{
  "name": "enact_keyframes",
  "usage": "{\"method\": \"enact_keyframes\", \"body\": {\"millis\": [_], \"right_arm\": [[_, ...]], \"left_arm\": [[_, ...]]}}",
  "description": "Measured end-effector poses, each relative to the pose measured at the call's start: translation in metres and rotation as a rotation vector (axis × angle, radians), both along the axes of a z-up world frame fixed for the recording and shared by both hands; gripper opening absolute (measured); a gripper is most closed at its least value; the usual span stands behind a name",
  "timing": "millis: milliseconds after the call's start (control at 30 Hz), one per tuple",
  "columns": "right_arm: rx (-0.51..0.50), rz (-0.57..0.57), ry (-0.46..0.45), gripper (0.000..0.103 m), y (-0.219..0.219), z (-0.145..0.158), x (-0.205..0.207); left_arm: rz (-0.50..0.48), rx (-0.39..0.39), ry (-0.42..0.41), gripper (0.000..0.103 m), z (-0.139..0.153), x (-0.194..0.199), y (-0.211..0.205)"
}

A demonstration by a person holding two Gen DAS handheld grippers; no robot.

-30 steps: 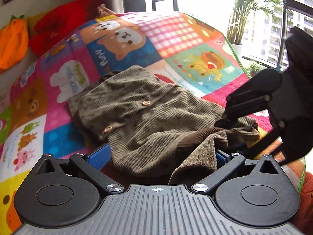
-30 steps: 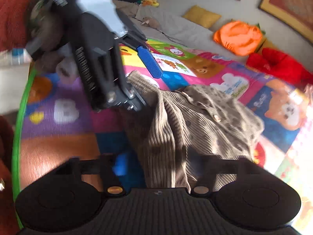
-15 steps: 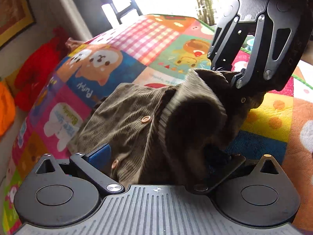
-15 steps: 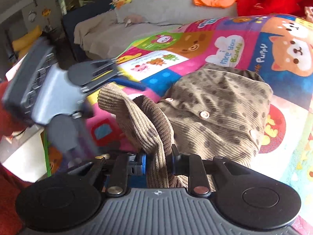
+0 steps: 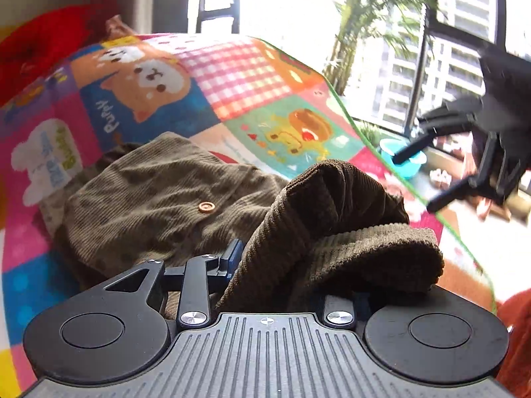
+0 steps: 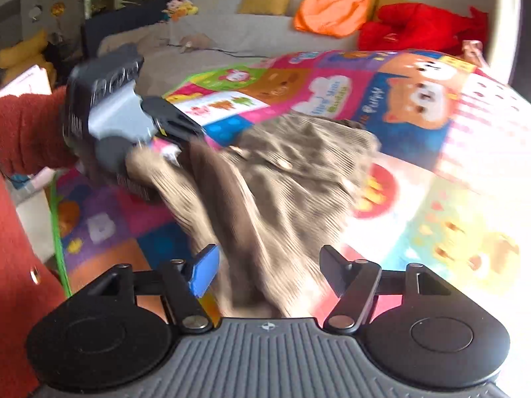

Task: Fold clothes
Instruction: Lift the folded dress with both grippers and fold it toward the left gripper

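The left gripper (image 5: 265, 265), tilted downward, is closing its jaws on a bunched fold of the brown ribbed corduroy garment (image 5: 159, 195); cloth fills the gap and drapes over its right finger, so the pads there are hidden. The garment lies crumpled on the colourful cartoon-patchwork play mat (image 5: 232, 76), a small round button (image 5: 206, 207) facing up beyond the held fold. The right gripper (image 6: 265, 275), also angled down, is opening its jaws, and its blue-padded fingers (image 6: 204, 273) stand apart from the cloth below them. Past the garment, a red-sleeved arm (image 6: 30, 132) carries the left gripper. Farther off sit an orange cushion (image 6: 335, 10) and red plush (image 6: 421, 30).
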State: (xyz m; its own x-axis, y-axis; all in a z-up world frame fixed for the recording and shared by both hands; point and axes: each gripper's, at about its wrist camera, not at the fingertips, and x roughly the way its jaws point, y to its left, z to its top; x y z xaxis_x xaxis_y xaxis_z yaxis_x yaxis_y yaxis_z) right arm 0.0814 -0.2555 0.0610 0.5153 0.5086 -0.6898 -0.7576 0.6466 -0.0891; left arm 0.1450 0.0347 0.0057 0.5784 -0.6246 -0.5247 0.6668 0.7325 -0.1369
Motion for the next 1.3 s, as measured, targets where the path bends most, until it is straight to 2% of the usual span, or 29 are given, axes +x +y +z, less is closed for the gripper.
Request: {"method": "enact_keyframes", "body": {"millis": [100, 167, 267, 333, 400, 500, 600, 667, 700, 733, 767, 833, 867, 933, 1000, 1033, 1100, 1167, 1233, 1300], "right_arm": [[-0.051, -0.026, -0.029, 0.077, -0.014, -0.017, -0.012], [-0.055, -0.014, -0.051, 0.077, -0.011, -0.030, -0.015], [-0.065, 0.009, -0.163, 0.077, 0.008, -0.038, -0.007], [-0.031, 0.021, -0.222, 0.070, 0.021, -0.035, 0.009], [0.047, 0.024, -0.238, 0.042, 0.033, -0.021, 0.036], [0.123, 0.001, -0.254, 0.037, 0.053, -0.002, 0.089], [0.176, -0.055, -0.208, 0.037, 0.071, 0.006, 0.150], [0.200, -0.104, -0.153, 0.037, 0.081, 0.002, 0.192], [0.200, -0.142, -0.120, 0.037, 0.086, -0.005, 0.210], [0.187, -0.180, -0.089, 0.037, 0.091, -0.014, 0.226], [0.175, -0.208, -0.075, 0.037, 0.095, -0.024, 0.238], [0.160, -0.233, -0.075, 0.037, 0.101, -0.040, 0.251], [0.173, -0.251, -0.059, 0.039, 0.101, -0.043, 0.256], [0.204, -0.288, -0.023, 0.041, 0.101, -0.050, 0.264], [0.227, -0.322, 0.005, 0.053, 0.100, -0.055, 0.270], [0.234, -0.337, 0.014, 0.055, 0.099, -0.056, 0.270], [0.247, -0.333, 0.019, 0.056, 0.096, -0.053, 0.271], [0.253, -0.318, 0.004, 0.058, 0.093, -0.046, 0.263], [0.261, -0.321, -0.026, 0.063, 0.087, -0.034, 0.250], [0.274, -0.348, -0.054, 0.074, 0.078, -0.022, 0.236]], "left_arm": [[0.060, -0.146, 0.070, 0.037, 0.006, 0.017, 0.019], [0.084, -0.209, 0.098, 0.037, 0.010, 0.025, 0.028], [0.110, -0.286, 0.129, 0.037, 0.016, 0.035, 0.039], [0.121, -0.300, 0.132, 0.037, 0.021, 0.040, 0.043], [0.137, -0.287, 0.097, 0.036, 0.030, 0.048, 0.046], [0.207, -0.280, 0.029, 0.036, 0.048, 0.071, 0.061], [0.313, -0.282, -0.010, 0.038, 0.061, 0.104, 0.082], [0.431, -0.271, -0.006, 0.042, 0.061, 0.121, 0.097], [0.480, -0.272, 0.001, 0.047, 0.061, 0.127, 0.104], [0.496, -0.286, 0.015, 0.058, 0.059, 0.124, 0.108], [0.511, -0.299, 0.029, 0.064, 0.057, 0.121, 0.113], [0.541, -0.327, 0.058, 0.082, 0.054, 0.116, 0.122], [0.546, -0.331, 0.071, 0.084, 0.051, 0.113, 0.123], [0.494, -0.287, 0.090, 0.088, 0.045, 0.103, 0.110], [0.423, -0.245, 0.094, 0.089, 0.040, 0.093, 0.093], [0.379, -0.225, 0.081, 0.089, 0.039, 0.089, 0.083], [0.293, -0.207, 0.041, 0.093, 0.039, 0.083, 0.064], [0.235, -0.200, 0.042, 0.095, 0.034, 0.086, 0.050], [0.255, -0.151, 0.073, 0.095, 0.022, 0.097, 0.038], [0.299, -0.109, 0.101, 0.093, 0.010, 0.113, 0.034]]}}
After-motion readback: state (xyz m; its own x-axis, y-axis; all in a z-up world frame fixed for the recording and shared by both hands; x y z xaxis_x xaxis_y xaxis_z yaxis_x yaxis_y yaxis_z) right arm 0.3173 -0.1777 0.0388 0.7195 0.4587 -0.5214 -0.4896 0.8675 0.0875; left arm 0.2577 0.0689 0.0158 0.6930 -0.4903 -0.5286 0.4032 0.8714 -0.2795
